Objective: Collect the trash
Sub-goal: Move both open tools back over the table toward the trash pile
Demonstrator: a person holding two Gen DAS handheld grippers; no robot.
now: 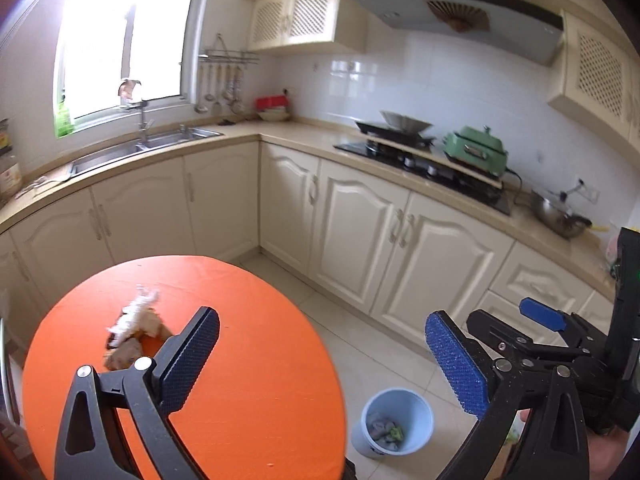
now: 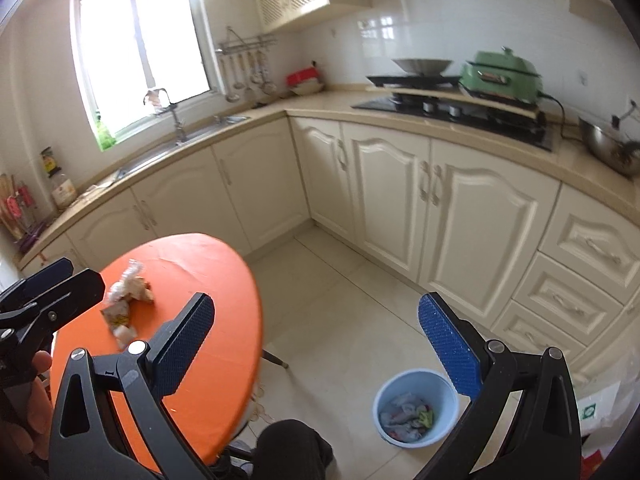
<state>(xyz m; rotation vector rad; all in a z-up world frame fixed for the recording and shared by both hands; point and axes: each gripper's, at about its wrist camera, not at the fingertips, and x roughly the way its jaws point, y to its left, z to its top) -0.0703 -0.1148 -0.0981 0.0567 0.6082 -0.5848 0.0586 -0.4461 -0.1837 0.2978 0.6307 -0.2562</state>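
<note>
A pile of crumpled wrappers and paper trash (image 1: 134,328) lies on the round orange table (image 1: 256,392), toward its far left. My left gripper (image 1: 324,360) hovers open above the table's right edge, empty, with the trash just left of its left finger. In the right wrist view the same trash (image 2: 126,296) sits on the table (image 2: 216,276), and my right gripper (image 2: 320,344) is open and empty over the floor beside it. A light blue bin (image 1: 422,408) (image 2: 442,392) with several scraps inside stands on the floor below. Each gripper shows at the edge of the other's view: right gripper (image 1: 516,322), left gripper (image 2: 66,280).
Cream cabinets wrap the room, with a sink (image 1: 160,144) under the window and a hob (image 1: 420,160) carrying a green cooker (image 2: 502,76). A metal bowl (image 2: 612,148) sits at the right of the counter. A person's knee (image 2: 292,448) is below the table edge. Tiled floor lies between table and cabinets.
</note>
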